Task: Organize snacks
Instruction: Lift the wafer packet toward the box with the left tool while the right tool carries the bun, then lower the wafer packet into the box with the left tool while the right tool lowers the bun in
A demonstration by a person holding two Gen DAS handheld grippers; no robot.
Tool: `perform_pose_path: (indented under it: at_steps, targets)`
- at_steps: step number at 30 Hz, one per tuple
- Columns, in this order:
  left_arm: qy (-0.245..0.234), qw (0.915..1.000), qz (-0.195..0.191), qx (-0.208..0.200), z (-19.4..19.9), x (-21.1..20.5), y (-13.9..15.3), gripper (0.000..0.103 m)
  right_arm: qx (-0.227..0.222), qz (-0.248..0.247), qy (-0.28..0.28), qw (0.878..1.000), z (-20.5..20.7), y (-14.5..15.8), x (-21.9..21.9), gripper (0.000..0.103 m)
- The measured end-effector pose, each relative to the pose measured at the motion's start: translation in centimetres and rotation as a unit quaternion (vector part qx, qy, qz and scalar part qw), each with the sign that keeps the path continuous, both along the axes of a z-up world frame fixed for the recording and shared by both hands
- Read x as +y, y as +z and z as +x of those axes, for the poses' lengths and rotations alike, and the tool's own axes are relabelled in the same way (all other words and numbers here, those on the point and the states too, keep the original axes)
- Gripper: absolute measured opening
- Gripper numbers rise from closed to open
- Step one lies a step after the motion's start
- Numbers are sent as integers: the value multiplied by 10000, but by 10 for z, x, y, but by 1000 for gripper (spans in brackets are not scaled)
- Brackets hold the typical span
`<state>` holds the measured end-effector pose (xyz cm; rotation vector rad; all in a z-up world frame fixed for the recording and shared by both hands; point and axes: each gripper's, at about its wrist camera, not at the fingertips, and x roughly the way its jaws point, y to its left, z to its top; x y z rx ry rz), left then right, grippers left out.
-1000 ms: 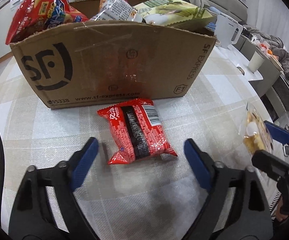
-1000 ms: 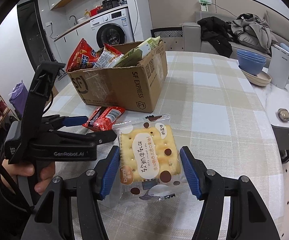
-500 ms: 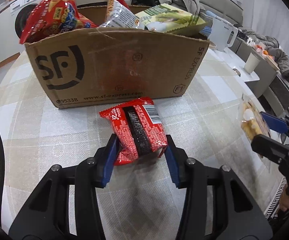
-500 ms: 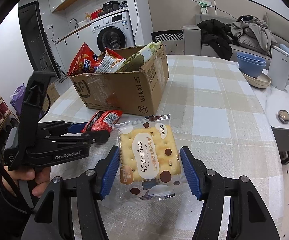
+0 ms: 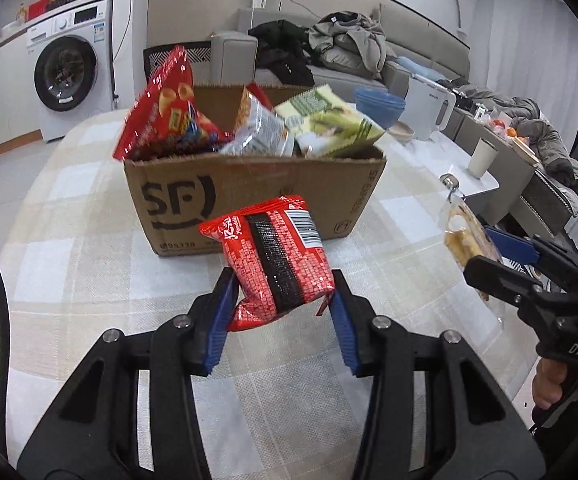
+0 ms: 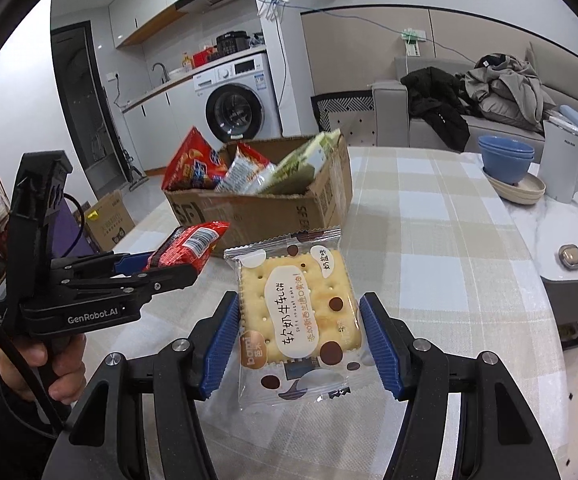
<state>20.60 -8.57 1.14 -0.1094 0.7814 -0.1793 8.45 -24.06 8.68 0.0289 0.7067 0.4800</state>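
— Tablecloth [image 5: 89,288], checked beige and white, spreads under all of it. What stands on it?

— Mainly the cardboard box [image 5: 249,188], open at the top, with "SF" printed on the wall that faces the left wrist camera. Three bags stick up out of it: a red chip bag [image 5: 165,116] at its left end, a silver and red bag [image 5: 261,132] in the middle, a green and cream bag [image 5: 329,124] at its right end.

— And the left gripper [image 5: 283,308]?

— It is on the near side of the box, clamped on the red snack pack [image 5: 277,256]. Both blue pads press the pack's lower end, one on each side; the rest rises tilted above the jaws, in front of the box wall and clear of the cloth. Those jaws have just closed in on it.

— The right one?

— The right gripper [image 6: 299,340] is nearer than the box too, to its right. The cracker packet [image 6: 297,312] stands between its jaws, face to the camera, its clear wrapper touching both blue pads, so it is gripped. Its top edge reaches above the fingertips, its bottom seam hangs below them.

— Anything smaller?

— A hand [image 6: 53,364] wraps the left gripper's handle.
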Motion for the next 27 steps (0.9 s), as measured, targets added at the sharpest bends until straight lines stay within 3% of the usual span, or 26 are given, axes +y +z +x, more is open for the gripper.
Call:
perform_pose_path:
  at_steps: [13, 27]
  targets:
    - [39, 9984, 188, -524, -20, 20, 62, 43, -430, 218, 37, 9988, 13, 26, 15, 62]
    - [199, 9973, 301, -636, 19, 39, 88, 43, -887, 81, 150, 9959, 46, 42, 47, 62]
